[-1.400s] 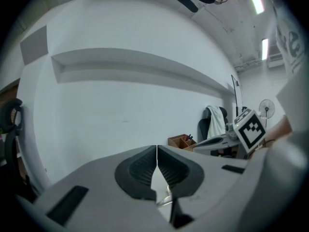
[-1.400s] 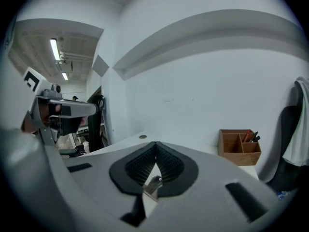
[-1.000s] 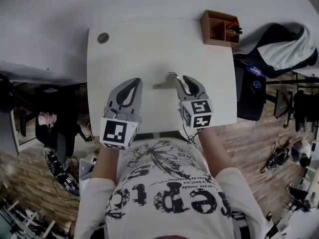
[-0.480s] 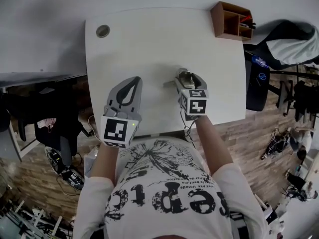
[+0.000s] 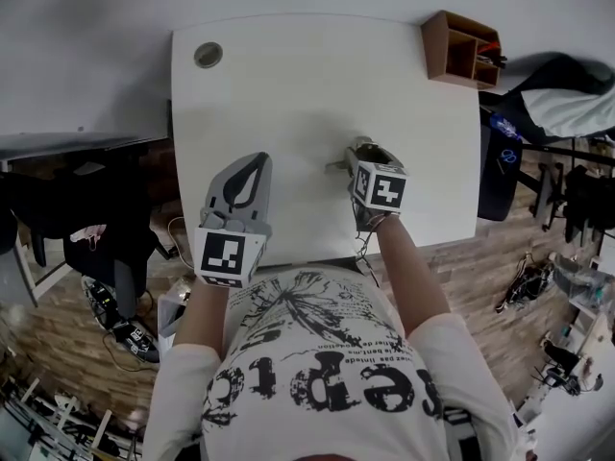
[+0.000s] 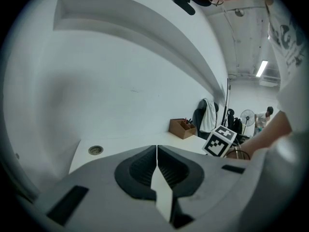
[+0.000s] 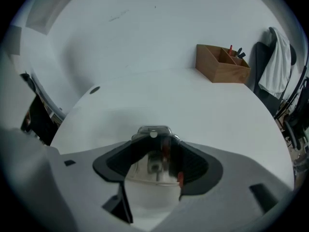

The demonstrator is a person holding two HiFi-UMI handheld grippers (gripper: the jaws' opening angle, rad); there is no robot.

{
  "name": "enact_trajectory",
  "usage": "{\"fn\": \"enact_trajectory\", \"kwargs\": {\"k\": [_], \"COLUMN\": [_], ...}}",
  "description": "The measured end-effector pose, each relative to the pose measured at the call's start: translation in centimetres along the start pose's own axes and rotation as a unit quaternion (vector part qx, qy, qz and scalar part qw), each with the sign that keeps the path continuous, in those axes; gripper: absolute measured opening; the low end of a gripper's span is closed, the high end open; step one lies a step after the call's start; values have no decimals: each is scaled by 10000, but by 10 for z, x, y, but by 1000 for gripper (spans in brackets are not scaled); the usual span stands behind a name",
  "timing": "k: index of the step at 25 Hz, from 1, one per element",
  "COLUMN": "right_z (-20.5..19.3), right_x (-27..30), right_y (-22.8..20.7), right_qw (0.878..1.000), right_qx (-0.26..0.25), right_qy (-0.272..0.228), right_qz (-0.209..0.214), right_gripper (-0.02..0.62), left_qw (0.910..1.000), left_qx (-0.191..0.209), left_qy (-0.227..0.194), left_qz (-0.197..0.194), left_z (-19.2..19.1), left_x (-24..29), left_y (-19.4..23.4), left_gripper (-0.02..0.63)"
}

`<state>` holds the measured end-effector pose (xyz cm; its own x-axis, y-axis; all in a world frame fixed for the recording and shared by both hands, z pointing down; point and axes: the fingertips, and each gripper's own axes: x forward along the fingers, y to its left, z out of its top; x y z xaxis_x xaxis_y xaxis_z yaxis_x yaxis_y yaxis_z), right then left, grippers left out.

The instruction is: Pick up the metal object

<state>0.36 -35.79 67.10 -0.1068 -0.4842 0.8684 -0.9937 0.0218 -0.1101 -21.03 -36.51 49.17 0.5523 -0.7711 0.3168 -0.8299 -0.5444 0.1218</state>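
Note:
The metal object (image 5: 338,164) is a small silvery piece lying on the white table (image 5: 288,84), mostly hidden under my right gripper (image 5: 363,152) in the head view. In the right gripper view the metal object (image 7: 153,132) sits between the jaws, which stand wide around it. I see no firm press of the pads on it. The right gripper (image 7: 153,146) tips steeply down onto the table. My left gripper (image 5: 252,161) rests at the table's near left, away from the object. Its jaws meet along a thin line in the left gripper view (image 6: 157,151), with nothing between them.
A wooden organiser (image 5: 463,50) with pens stands at the table's far right corner. A round cable grommet (image 5: 208,55) sits at the far left corner. A chair with a jacket (image 5: 548,104) stands beyond the right edge. The person's torso is at the near edge.
My right gripper has tipped down over the metal object and its jaws have spread around it. The left gripper has barely moved.

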Motion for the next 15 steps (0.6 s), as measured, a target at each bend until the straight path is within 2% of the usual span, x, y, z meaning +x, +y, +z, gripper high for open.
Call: {"fn": "enact_trajectory", "kwargs": {"k": [8, 11, 15], "right_z": [7, 21, 55], "right_x": [-9, -24, -58], "right_y": [-3, -3, 6], "right_qw": [10000, 9993, 9942], "right_qx": [55, 90, -217], "right_qy": [-58, -335, -970], "right_qz": [-4, 147, 399], "right_gripper": [281, 281, 281], "left_qw": [9999, 9997, 9996], "left_qx": [87, 121, 97], "left_qy": [-80, -113, -12], "left_qz": [95, 165, 271], "left_z": [11, 16, 25], "left_x": [-4, -4, -7], "left_y": [-2, -6, -15], "left_gripper": [11, 11, 11]}}
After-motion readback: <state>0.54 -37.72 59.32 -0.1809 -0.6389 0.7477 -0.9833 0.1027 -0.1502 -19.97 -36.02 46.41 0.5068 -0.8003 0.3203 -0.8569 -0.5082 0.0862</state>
